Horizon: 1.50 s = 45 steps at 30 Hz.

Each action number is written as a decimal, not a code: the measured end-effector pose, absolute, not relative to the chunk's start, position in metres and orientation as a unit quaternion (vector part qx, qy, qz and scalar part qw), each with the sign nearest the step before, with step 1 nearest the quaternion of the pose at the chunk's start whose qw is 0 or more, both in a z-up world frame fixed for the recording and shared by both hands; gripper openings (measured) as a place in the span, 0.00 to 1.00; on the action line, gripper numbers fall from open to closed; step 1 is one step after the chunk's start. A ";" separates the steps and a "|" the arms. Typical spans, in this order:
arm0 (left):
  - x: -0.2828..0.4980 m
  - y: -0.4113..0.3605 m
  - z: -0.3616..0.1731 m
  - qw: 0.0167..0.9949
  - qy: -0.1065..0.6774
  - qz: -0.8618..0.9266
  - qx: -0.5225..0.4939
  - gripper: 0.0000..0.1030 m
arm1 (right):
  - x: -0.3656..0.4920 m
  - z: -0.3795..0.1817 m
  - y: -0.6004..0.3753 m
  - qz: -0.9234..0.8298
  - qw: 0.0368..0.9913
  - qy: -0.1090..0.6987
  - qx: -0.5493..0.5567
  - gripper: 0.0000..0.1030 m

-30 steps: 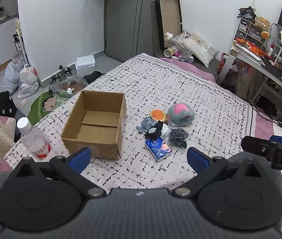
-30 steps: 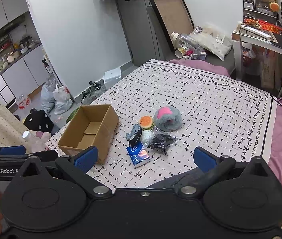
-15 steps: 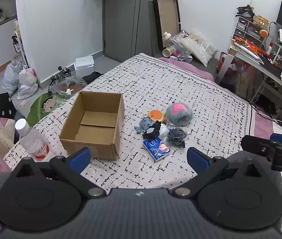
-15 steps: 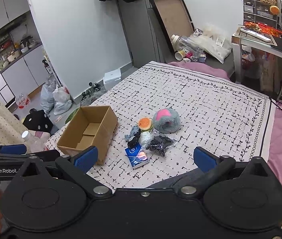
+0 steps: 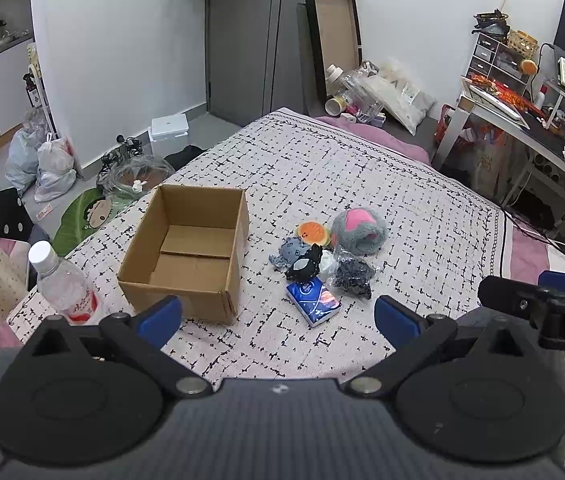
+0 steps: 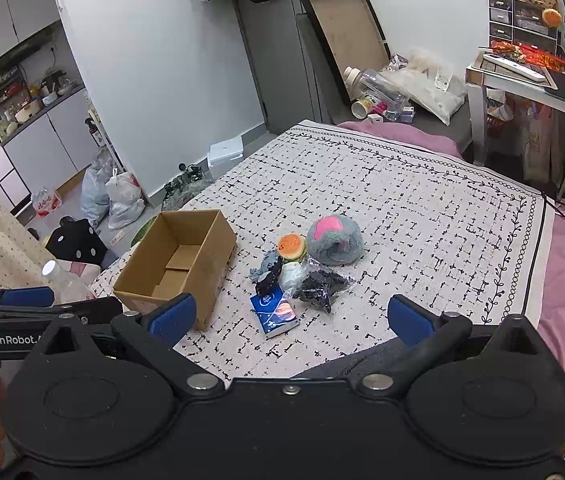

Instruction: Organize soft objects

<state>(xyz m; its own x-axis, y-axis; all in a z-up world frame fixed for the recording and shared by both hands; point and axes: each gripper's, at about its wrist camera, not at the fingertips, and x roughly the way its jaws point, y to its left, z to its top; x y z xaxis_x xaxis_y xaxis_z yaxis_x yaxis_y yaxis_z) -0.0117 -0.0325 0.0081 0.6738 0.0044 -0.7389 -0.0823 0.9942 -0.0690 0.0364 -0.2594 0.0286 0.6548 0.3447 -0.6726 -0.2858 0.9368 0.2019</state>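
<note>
Fingers (image 5: 160, 314) of your left gripper (image 5: 278, 316) were spread wide and held nothing; those of your right gripper (image 6: 290, 314) were equally wide and empty. Compared with the frames taken a second before, both fingers sets kept the same spread, and the objects on the bed kept their places relative to one another; the whole scene only drifted slightly in each view, consistent with a small shift of your hands.

Legible writing: "GenRobot." showed on the side of your left gripper in the right wrist view, and the letters "DA" on the side of your right gripper in the left wrist view. The print on the blue tissue pack (image 5: 313, 298) and on the label of the water bottle (image 5: 66, 284) was too small to read.

The soft objects lay in one cluster on the bed cover (image 5: 362, 172), ahead of and between your fingers, well apart from them: a grey and pink plush (image 5: 358, 230), an orange round toy (image 5: 313, 233), a blue-grey plush (image 5: 290, 250), a black plush (image 5: 304, 267) and a clear bag of dark material (image 5: 352, 274). The blue tissue pack lay nearest your fingers. The open cardboard box (image 5: 190, 252) stood just left of the cluster, with nothing visible inside it.
</note>
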 end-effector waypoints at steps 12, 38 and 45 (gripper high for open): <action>0.002 -0.036 -0.005 0.913 0.402 0.038 -0.060 0.99 | 0.055 0.009 -0.268 0.172 0.903 0.391 0.054 1.00; 0.079 -0.038 -0.075 0.894 0.426 0.048 -0.128 0.87 | 0.159 -0.076 -0.277 0.145 0.855 0.468 0.171 0.98; 0.104 -0.038 -0.106 0.882 0.444 0.053 -0.150 0.71 | 0.182 -0.102 -0.278 0.139 0.837 0.487 0.208 0.95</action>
